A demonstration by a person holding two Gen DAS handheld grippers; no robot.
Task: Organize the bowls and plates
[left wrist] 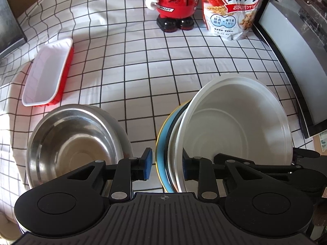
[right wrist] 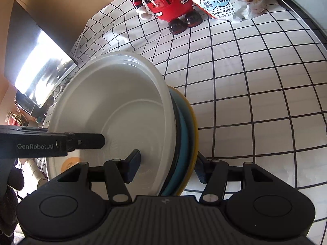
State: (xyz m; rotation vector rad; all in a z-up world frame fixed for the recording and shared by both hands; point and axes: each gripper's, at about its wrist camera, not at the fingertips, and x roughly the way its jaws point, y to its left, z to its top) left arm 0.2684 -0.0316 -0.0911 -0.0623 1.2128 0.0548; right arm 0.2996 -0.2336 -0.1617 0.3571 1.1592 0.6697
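A stack of dishes, a white bowl (left wrist: 237,122) nested on blue and yellow plates (left wrist: 162,143), is held tilted above the checked cloth. My left gripper (left wrist: 166,163) straddles the stack's near rim, one pad (left wrist: 148,164) outside the plates, the other inside the bowl. My right gripper (right wrist: 166,168) straddles the opposite rim of the same stack (right wrist: 114,110), one pad (right wrist: 133,166) inside the bowl, the other behind the yellow plate (right wrist: 194,130). A steel bowl (left wrist: 75,145) sits to the left on the cloth.
A red tray with white inside (left wrist: 48,72) lies at the far left. A red figure bottle (left wrist: 173,4) and a cereal bag (left wrist: 233,8) stand at the back. A dark framed panel (left wrist: 290,61) lines the right edge. A monitor (right wrist: 38,65) stands left.
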